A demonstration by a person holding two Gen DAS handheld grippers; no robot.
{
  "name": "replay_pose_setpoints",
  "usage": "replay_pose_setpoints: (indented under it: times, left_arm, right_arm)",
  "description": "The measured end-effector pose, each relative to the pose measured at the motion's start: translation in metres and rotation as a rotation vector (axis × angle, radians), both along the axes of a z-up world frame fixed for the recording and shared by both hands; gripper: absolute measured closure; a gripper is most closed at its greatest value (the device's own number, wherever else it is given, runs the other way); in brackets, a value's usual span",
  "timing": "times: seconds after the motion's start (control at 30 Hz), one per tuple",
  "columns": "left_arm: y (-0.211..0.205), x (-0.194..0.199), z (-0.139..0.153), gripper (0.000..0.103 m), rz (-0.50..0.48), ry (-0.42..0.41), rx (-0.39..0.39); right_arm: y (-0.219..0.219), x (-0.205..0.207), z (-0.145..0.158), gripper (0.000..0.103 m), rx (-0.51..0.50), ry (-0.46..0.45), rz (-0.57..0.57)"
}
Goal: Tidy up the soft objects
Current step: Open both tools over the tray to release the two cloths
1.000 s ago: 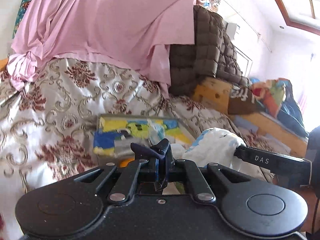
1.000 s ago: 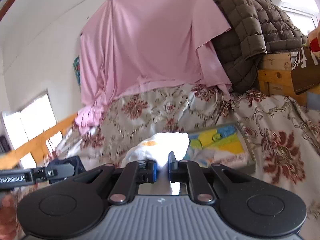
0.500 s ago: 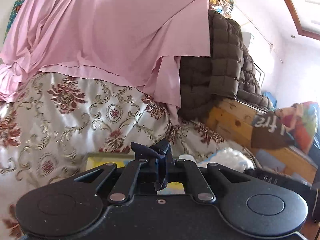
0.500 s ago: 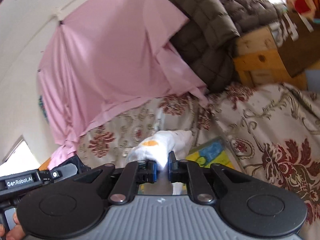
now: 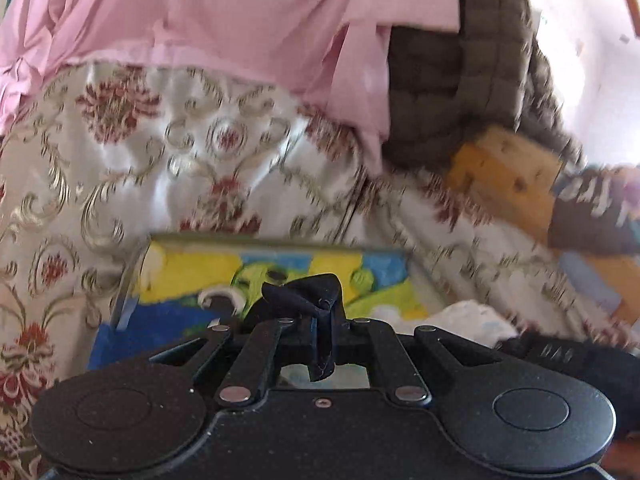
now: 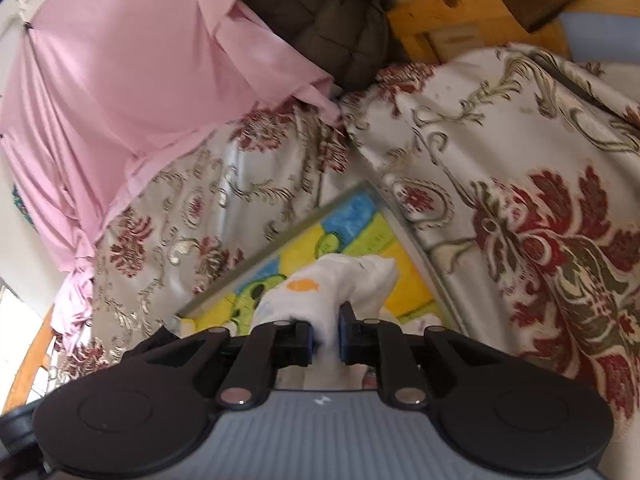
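A grey-rimmed box (image 5: 136,264) lined with a yellow, blue and green cloth sits on the floral bedspread; it also shows in the right wrist view (image 6: 416,244). My left gripper (image 5: 322,334) is shut on a small dark navy cloth (image 5: 308,296), held just above the box's near side. My right gripper (image 6: 325,334) is shut on a white cloth with an orange fish print (image 6: 332,284), held over the box. The white cloth (image 5: 472,320) and the right gripper's dark body show at the right of the left wrist view.
A floral cream-and-red bedspread (image 5: 120,168) covers the bed. A pink sheet (image 5: 224,20) hangs behind it, with a brown quilted jacket (image 5: 472,80) over a wooden frame (image 5: 508,176) at the right. The left view is motion-blurred.
Both grippers have tipped downward and moved closer to the box, so its colourful lining now fills more of both views. Both still hold their cloths.
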State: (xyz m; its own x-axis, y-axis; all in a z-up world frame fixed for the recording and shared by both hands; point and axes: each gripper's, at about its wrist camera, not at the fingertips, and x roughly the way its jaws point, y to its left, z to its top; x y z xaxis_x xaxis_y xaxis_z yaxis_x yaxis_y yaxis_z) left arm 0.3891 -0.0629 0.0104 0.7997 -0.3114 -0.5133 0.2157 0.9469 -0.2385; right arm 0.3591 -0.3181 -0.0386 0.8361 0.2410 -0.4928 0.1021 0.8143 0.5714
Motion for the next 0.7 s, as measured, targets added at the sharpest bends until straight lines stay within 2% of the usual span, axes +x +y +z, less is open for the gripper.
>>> replay_pose_setpoints:
  times: [0.2,0.33,0.57,0.7]
  left_arm:
    - [0.003,-0.001,-0.014,0.094,0.016,0.08,0.037]
    - [0.0,-0.008,-0.014,0.089,0.015,0.083,0.087]
    - [0.001,-0.024,-0.001,0.086,0.029,0.079,0.091]
    - [0.004,-0.042,0.014,0.073,0.047,0.05,0.085]
  right_arm:
    - [0.001,-0.003,0.002,0.067,-0.009,0.026,0.016]
    - [0.001,-0.007,0.006,0.055,-0.01,0.035,0.019]
    - [-0.004,-0.027,0.023,0.036,0.008,0.008,0.023]
    - [-0.003,-0.045,0.041,0.027,-0.018,-0.029,0.028]
